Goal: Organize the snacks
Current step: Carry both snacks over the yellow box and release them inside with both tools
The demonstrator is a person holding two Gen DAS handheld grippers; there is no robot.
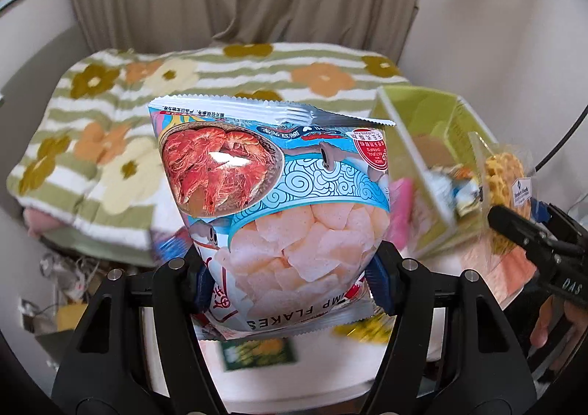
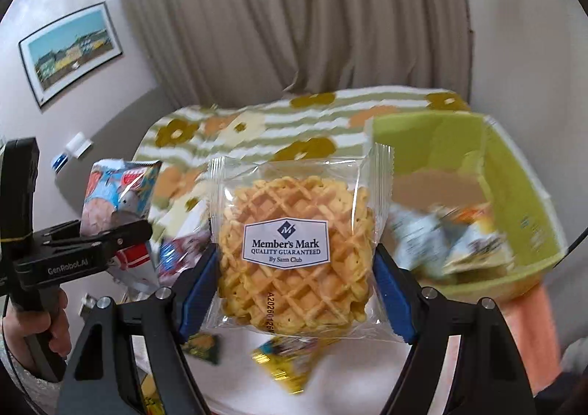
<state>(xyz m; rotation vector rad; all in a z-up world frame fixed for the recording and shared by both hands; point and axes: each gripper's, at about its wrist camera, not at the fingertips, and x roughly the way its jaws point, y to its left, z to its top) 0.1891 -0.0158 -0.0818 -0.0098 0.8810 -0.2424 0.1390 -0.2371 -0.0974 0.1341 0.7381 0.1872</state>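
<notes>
My left gripper (image 1: pixel 288 282) is shut on a shrimp flakes bag (image 1: pixel 272 202), held upside down in the air above the white table (image 1: pixel 294 371). It also shows in the right wrist view (image 2: pixel 117 194) at the left. My right gripper (image 2: pixel 294 293) is shut on a clear-wrapped Member's Mark waffle packet (image 2: pixel 290 249), also held in the air. The waffle packet shows in the left wrist view (image 1: pixel 503 180) at the right, beside a green box (image 1: pixel 433 143). The green box (image 2: pixel 514 172) holds a few snack packets (image 2: pixel 441 242).
Small yellow and green snack packets (image 2: pixel 283 363) lie on the white table below the grippers. One more green packet (image 1: pixel 257 352) lies under the left gripper. A flowered striped blanket (image 1: pixel 147 114) covers the bed behind. Curtains hang at the back.
</notes>
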